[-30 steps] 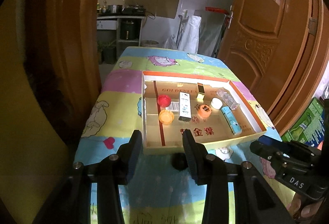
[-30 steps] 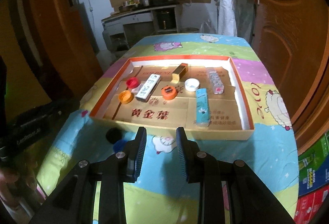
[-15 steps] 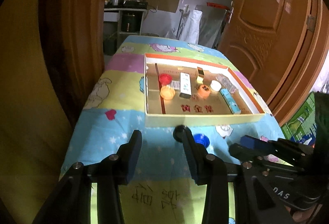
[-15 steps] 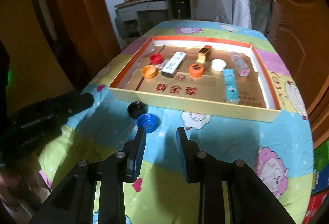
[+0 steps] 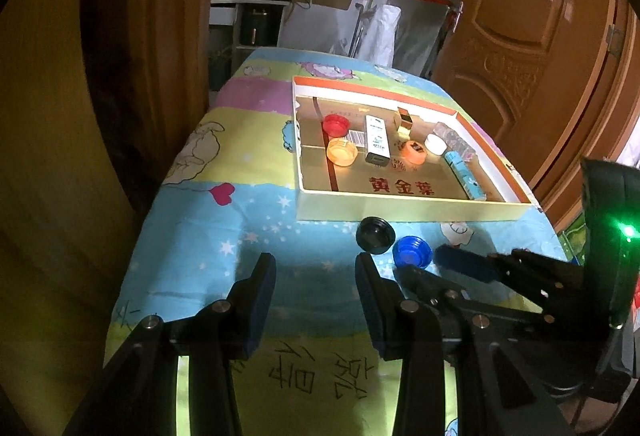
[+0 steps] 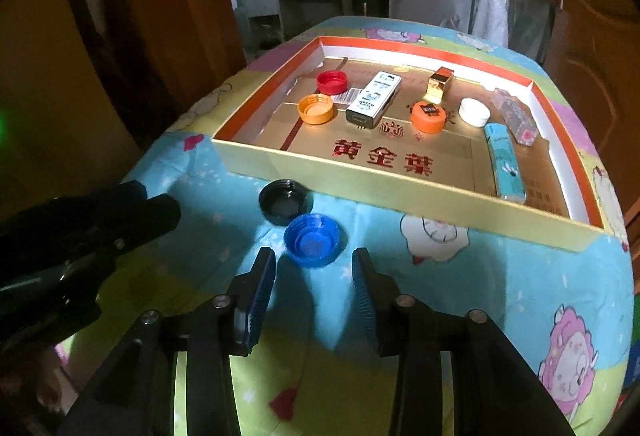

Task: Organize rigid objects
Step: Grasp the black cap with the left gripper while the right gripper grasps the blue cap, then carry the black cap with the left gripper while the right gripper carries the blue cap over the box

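looking from the left wrist, the left gripper (image 5: pixel 316 272) has its fingers wide with nothing between them, near a black cap (image 5: pixel 375 235) on the table (image 5: pixel 192 236).
from the right wrist, the right gripper (image 6: pixel 314 274) fingers have just been opening, bare, and the blue cap (image 6: pixel 313 241) sits just past them, touching the black cap, near the box (image 6: pixel 360 178).

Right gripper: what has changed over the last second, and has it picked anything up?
The right gripper has come down toward the blue cap, and its jaws have just been opening; nothing is between them yet. The left gripper also dropped lower, open and empty. The caps and the box with its contents have not moved.
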